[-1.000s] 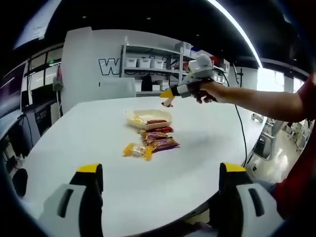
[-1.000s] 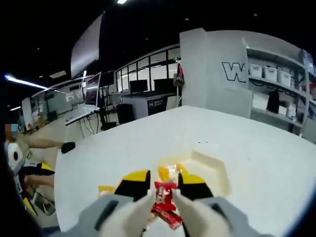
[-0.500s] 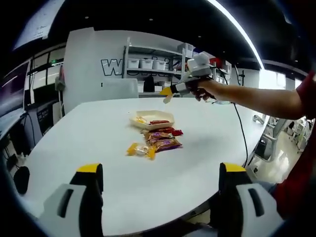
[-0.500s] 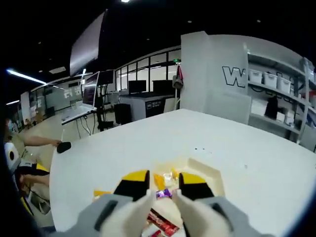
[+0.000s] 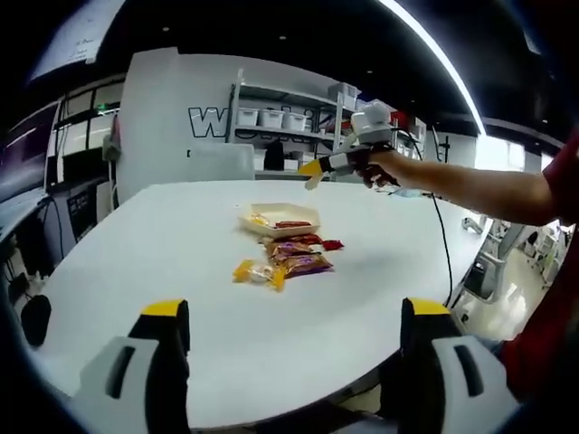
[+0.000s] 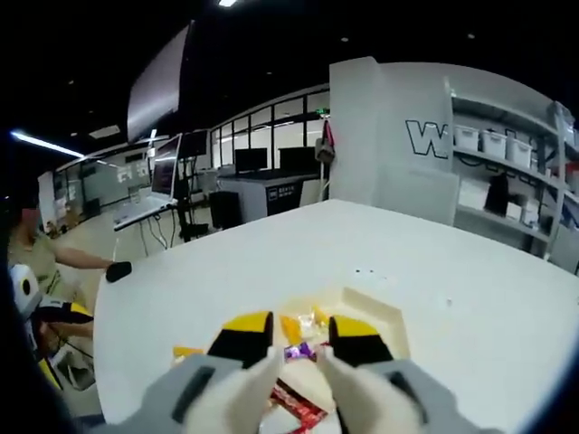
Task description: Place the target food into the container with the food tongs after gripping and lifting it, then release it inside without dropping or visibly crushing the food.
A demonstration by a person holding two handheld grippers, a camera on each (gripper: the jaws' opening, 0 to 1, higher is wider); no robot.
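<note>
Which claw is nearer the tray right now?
Right. The right claw hangs just above the tray; the left claw sits far back at the table's near edge.

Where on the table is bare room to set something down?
The table is bare to the left of the tray and snack packets, and between the packets and the near edge. The crowded spot is the tray with packets lined up against its near side.

bright overhead strip light, soft fisheye-warped edges
</note>
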